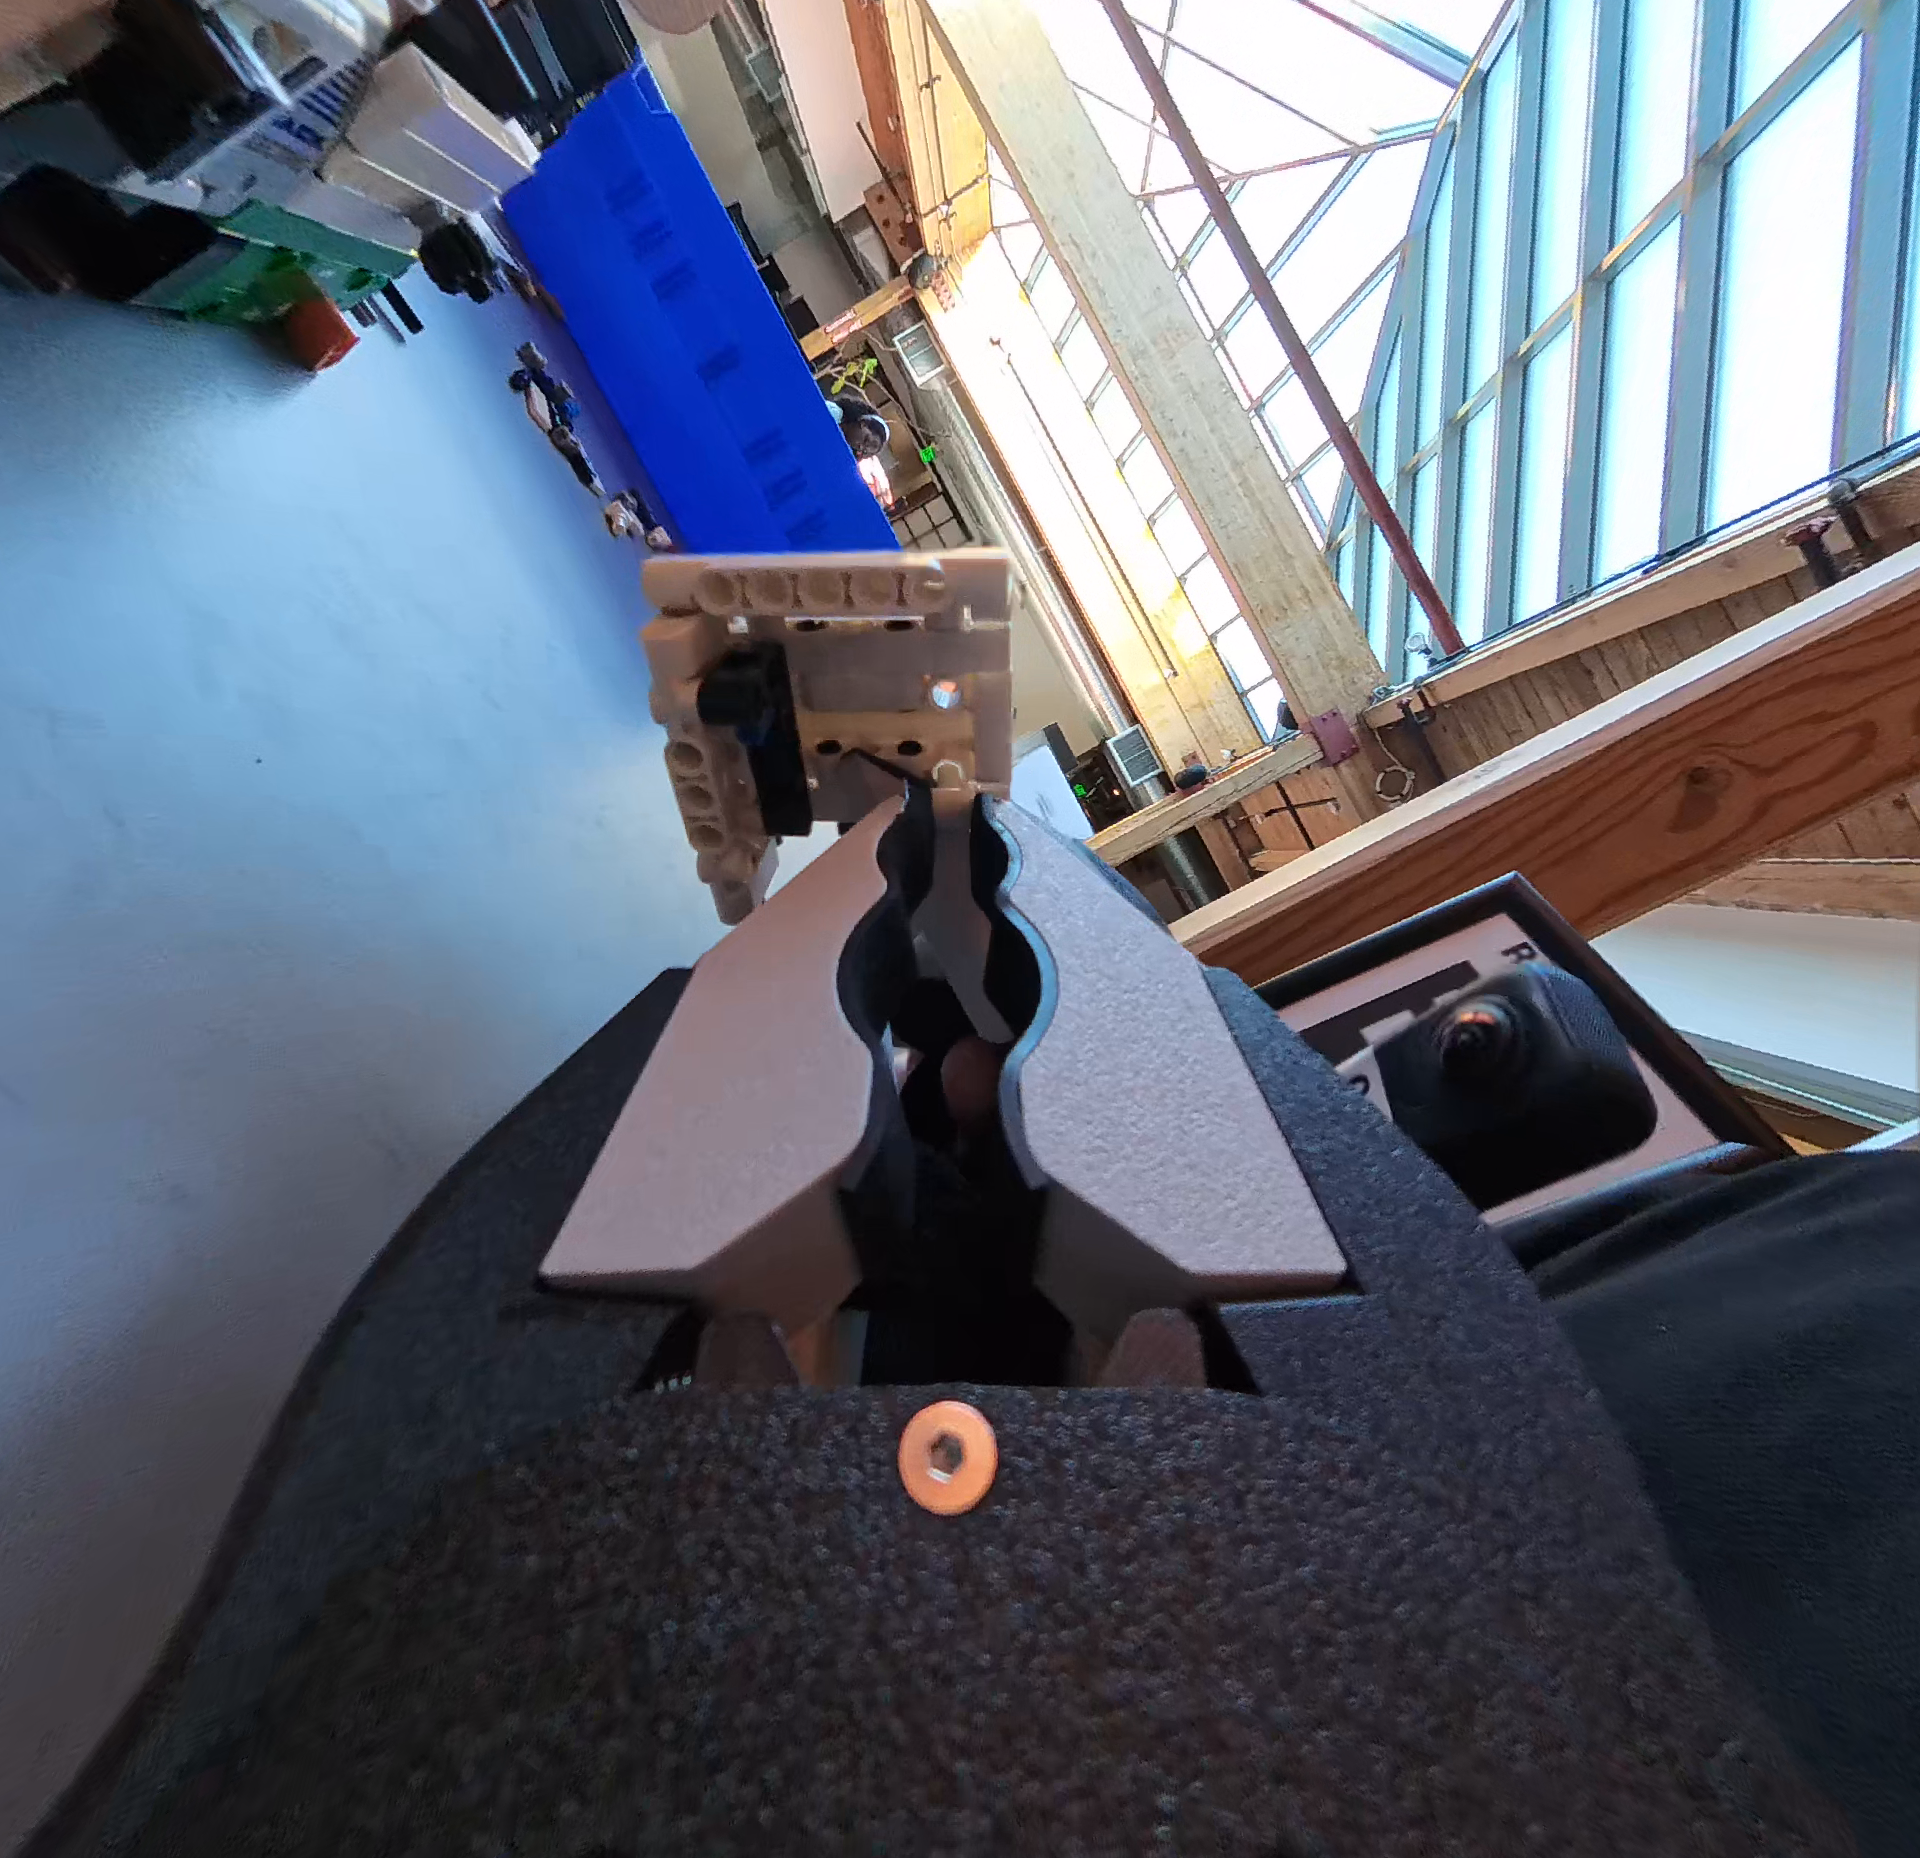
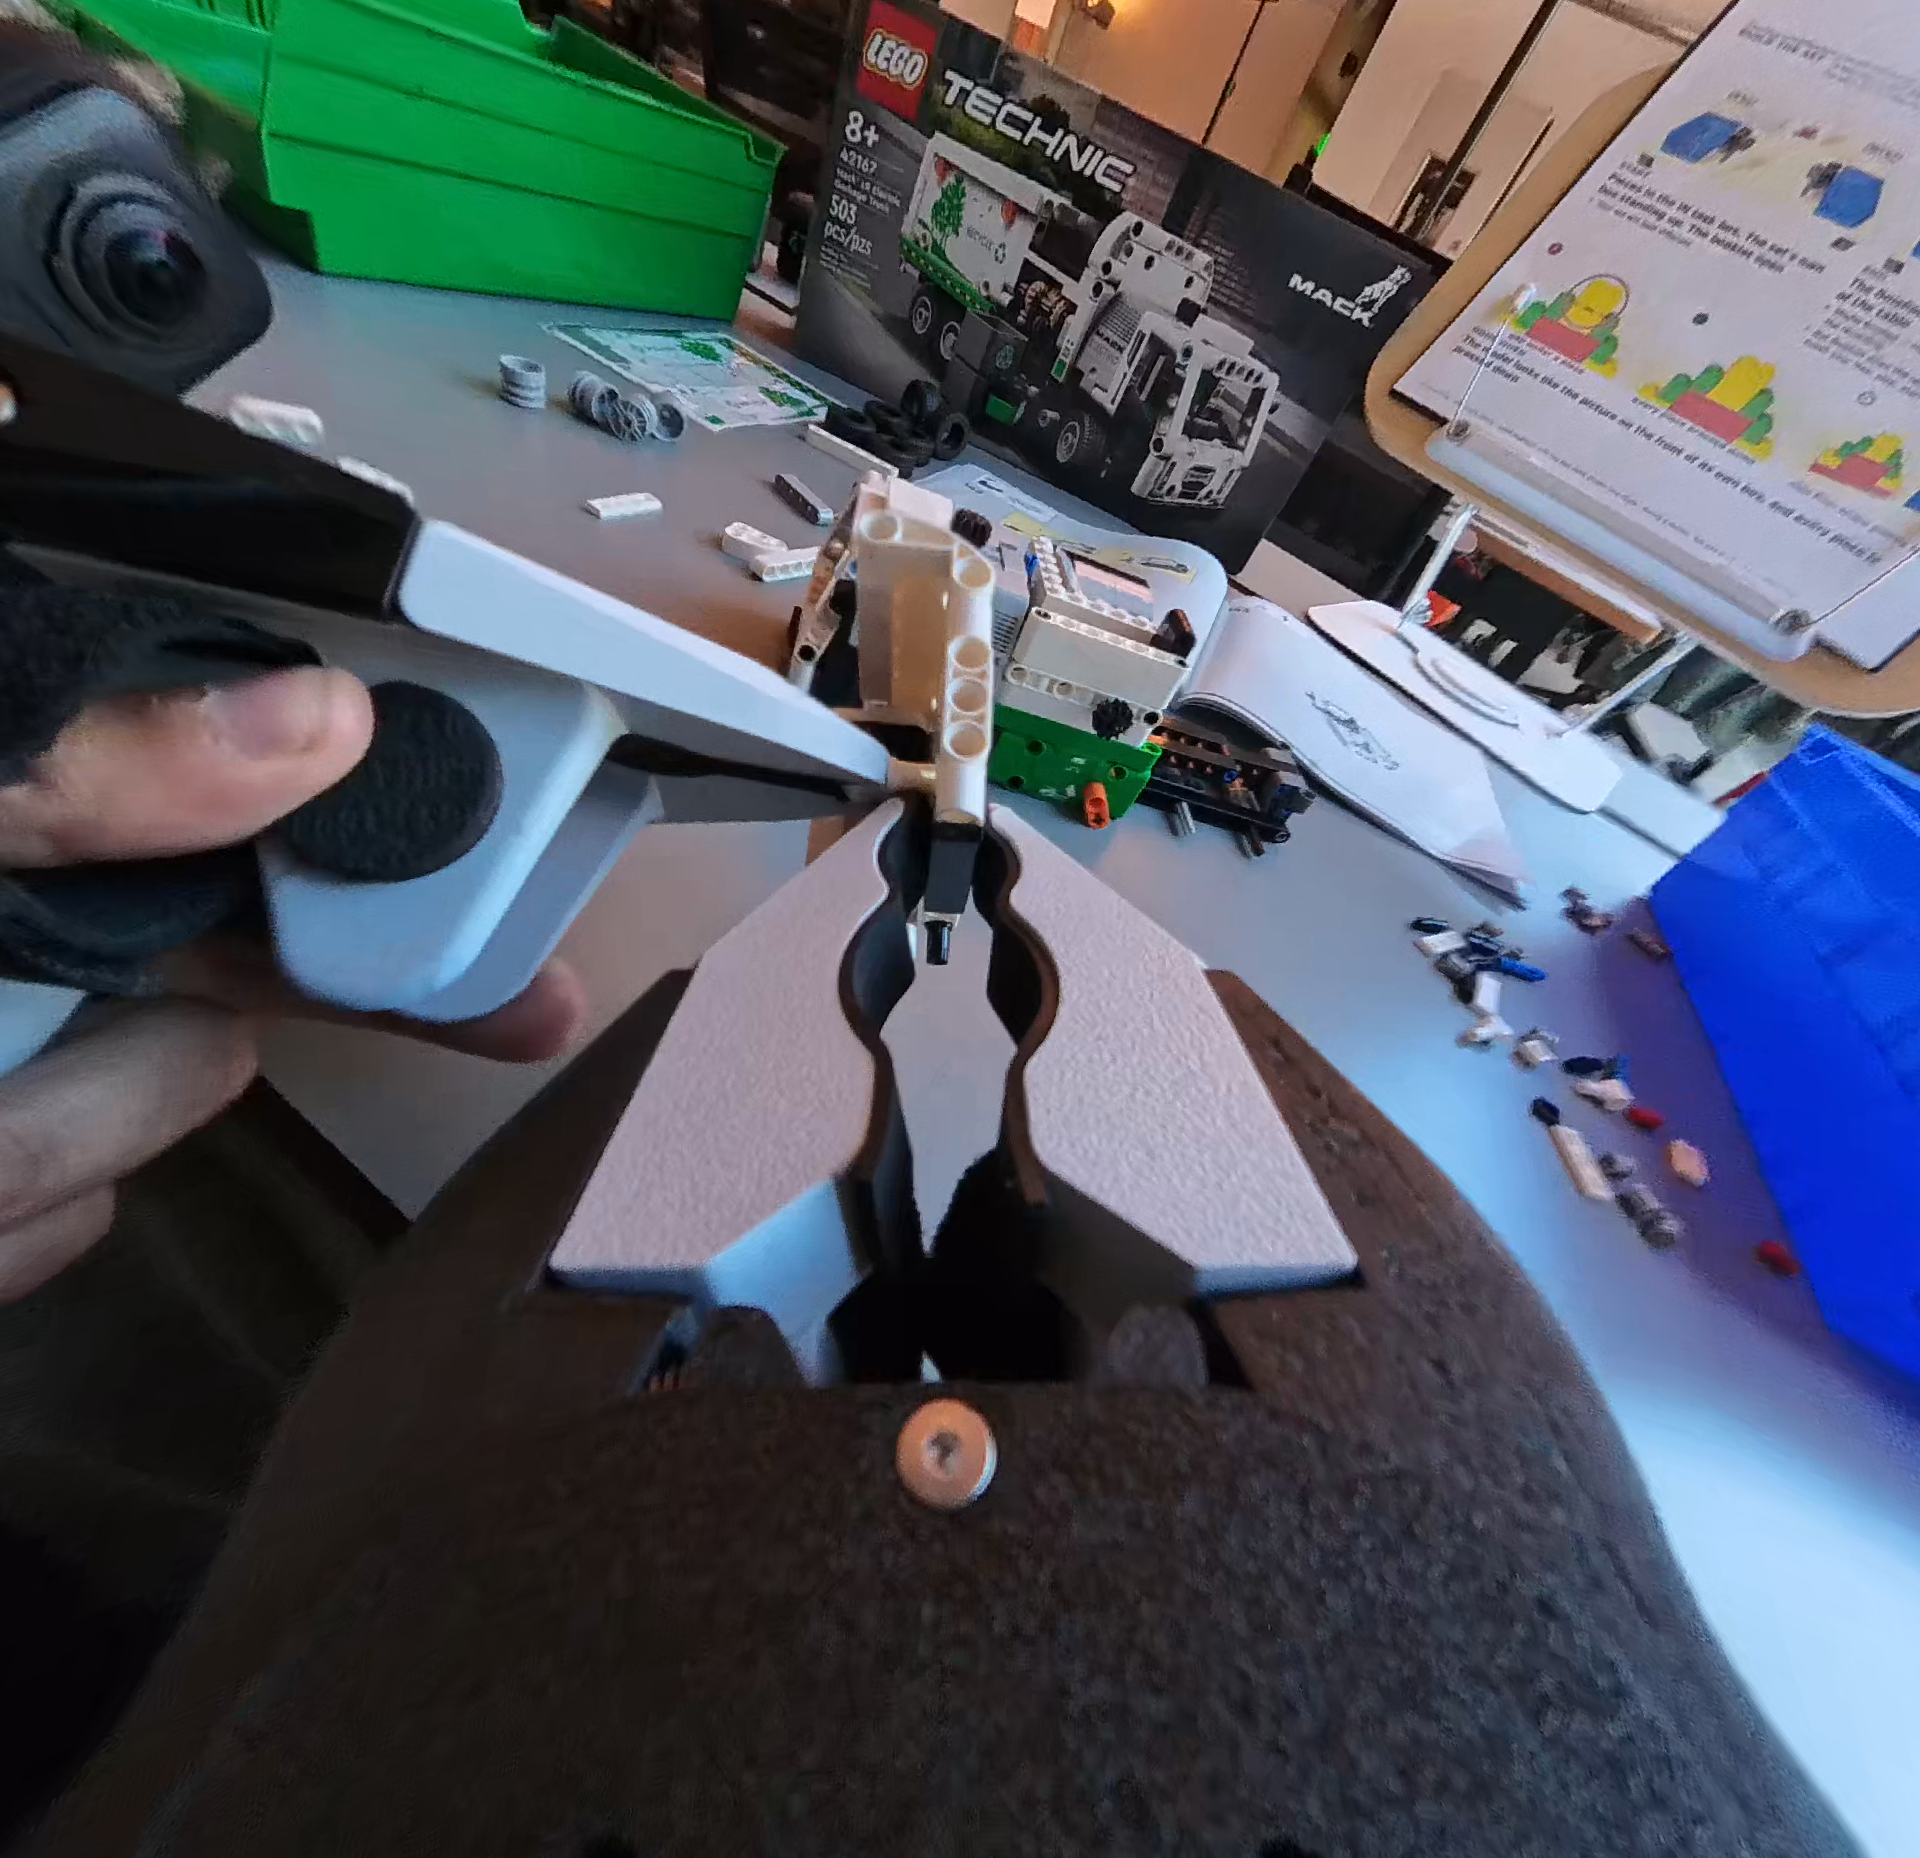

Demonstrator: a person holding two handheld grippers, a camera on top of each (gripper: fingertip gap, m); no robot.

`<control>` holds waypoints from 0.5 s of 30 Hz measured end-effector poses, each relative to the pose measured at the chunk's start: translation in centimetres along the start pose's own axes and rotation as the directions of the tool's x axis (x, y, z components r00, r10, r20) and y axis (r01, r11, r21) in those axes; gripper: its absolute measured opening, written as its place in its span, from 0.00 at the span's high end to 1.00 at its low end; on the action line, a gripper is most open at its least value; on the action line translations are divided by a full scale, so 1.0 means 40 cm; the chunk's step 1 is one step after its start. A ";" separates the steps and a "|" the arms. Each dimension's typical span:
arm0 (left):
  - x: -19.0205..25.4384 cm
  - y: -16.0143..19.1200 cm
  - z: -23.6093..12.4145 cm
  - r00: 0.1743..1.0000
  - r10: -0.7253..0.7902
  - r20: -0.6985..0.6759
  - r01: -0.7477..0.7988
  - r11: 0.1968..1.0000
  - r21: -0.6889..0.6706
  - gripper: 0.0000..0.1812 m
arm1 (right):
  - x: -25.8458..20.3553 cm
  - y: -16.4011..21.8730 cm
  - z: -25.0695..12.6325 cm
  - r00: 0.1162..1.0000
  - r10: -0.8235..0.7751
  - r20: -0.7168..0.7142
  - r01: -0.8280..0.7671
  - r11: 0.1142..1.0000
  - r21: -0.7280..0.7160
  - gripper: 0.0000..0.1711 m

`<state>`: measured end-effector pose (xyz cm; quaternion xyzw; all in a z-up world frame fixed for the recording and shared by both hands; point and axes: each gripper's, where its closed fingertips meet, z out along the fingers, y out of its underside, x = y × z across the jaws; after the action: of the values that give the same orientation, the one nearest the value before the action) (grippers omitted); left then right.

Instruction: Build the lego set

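Observation:
Both grippers hold one white Technic sub-assembly (image 2: 925, 624) up above the table. My right gripper (image 2: 943, 821) is shut on the black part (image 2: 951, 868) at the bottom of its white holed beam. My left gripper (image 2: 883, 769) comes in from the left, held by a hand, and its tips pinch the sub-assembly's lower edge. In the left wrist view, my left gripper (image 1: 940, 806) is shut under the same sub-assembly (image 1: 831, 676), a white frame with a black piece on its left. A partly built white and green truck (image 2: 1081, 665) stands on the table behind.
The grey table (image 2: 1299, 977) carries the set's box (image 2: 1101, 281), an open booklet (image 2: 1351, 738), green bins (image 2: 468, 146) at the back left and a blue bin (image 2: 1808, 1029) on the right. Several loose pieces (image 2: 1558, 1081) lie beside it. A sheet on a stand (image 2: 1683, 302) is at the right. Wheels (image 2: 613, 406) and tyres lie near the box. Less than 4 cm separates the two grippers' tips.

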<state>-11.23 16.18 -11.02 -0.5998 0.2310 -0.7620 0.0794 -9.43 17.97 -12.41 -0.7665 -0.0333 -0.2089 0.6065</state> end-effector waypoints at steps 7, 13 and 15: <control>-0.004 0.000 -0.001 0.999 -0.038 -0.018 0.037 0.999 -0.027 0.97 | -0.001 0.005 -0.001 1.000 -0.021 0.007 0.021 1.000 -0.009 0.96; -0.015 -0.002 0.001 0.999 0.028 0.033 -0.027 0.999 -0.036 0.97 | -0.004 0.014 0.002 0.997 0.067 0.042 -0.066 0.998 -0.024 0.96; -0.014 -0.004 0.001 0.998 0.045 0.048 -0.043 0.999 -0.032 0.97 | -0.002 0.013 0.002 0.998 0.057 0.031 -0.056 0.998 -0.024 0.96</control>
<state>-11.00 16.54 -11.43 -0.6139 0.2539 -0.7417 0.0923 -9.31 17.94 -12.95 -0.7773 -0.0187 -0.1797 0.6026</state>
